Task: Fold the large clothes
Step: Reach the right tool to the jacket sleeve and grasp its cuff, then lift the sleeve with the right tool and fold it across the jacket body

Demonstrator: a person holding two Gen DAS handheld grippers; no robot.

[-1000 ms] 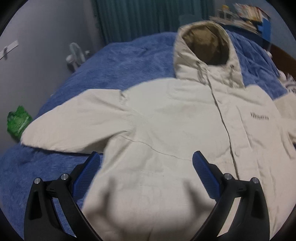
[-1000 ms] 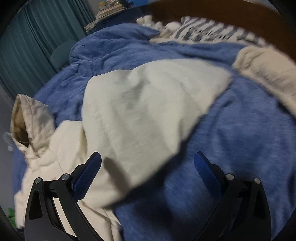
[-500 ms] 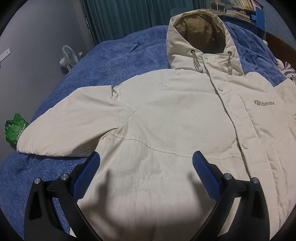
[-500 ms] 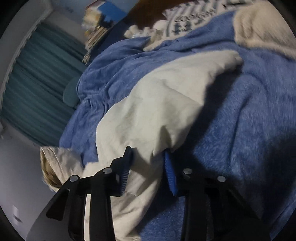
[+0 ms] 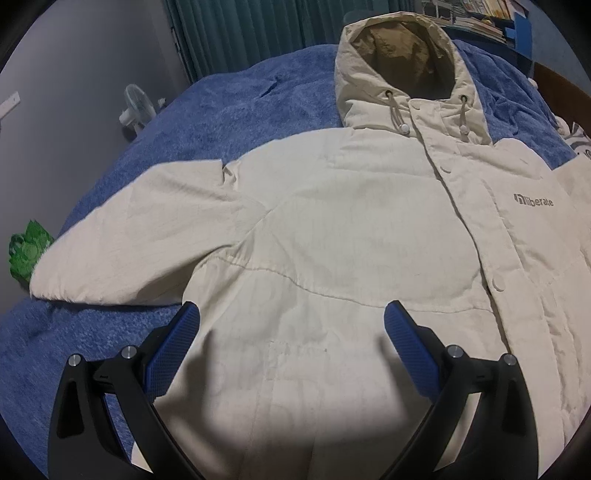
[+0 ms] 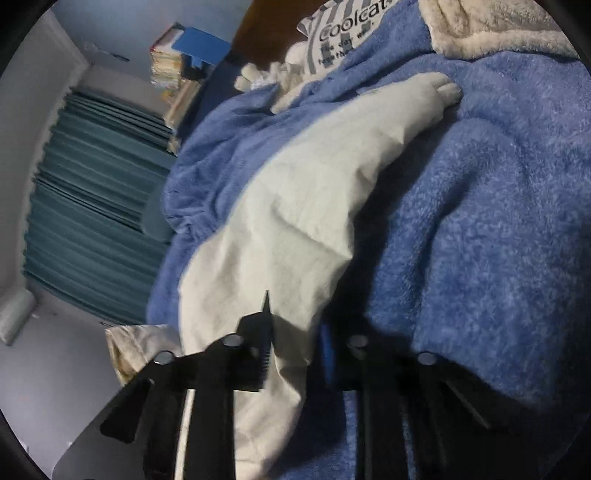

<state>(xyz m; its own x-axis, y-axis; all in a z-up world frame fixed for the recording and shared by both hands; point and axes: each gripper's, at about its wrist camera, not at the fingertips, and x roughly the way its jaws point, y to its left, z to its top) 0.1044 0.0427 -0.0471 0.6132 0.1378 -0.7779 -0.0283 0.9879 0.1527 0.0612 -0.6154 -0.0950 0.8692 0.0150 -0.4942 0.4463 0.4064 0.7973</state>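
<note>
— Where was the jacket (image 5: 332,229) at that moment?

— It lay face up on the blue blanket (image 5: 229,110) of the bed, spread almost flat. The hood (image 5: 399,62) pointed to the far edge of the bed, near the green curtain (image 5: 240,29). One sleeve (image 5: 147,243) was stretched out toward the side edge of the bed where a green bag (image 5: 26,251) showed.

— And the left tongs (image 5: 291,314)?

— They hung over the lower front of the jacket with the jaws wide apart. Nothing was between them.

— What about the right tongs (image 6: 295,332)?

— Their jaws had just been closing, and they were clamped on the cloth of the other sleeve (image 6: 332,192), near its upper part. That sleeve ran away from the tongs across the blanket (image 6: 498,221), and its cuff lay close to a striped pillow (image 6: 332,37) and a cream fleece (image 6: 498,26) at the head of the bed.

— Was anything else in view?

— A small white fan (image 5: 136,110) stood beside the bed, by the grey wall.
</note>
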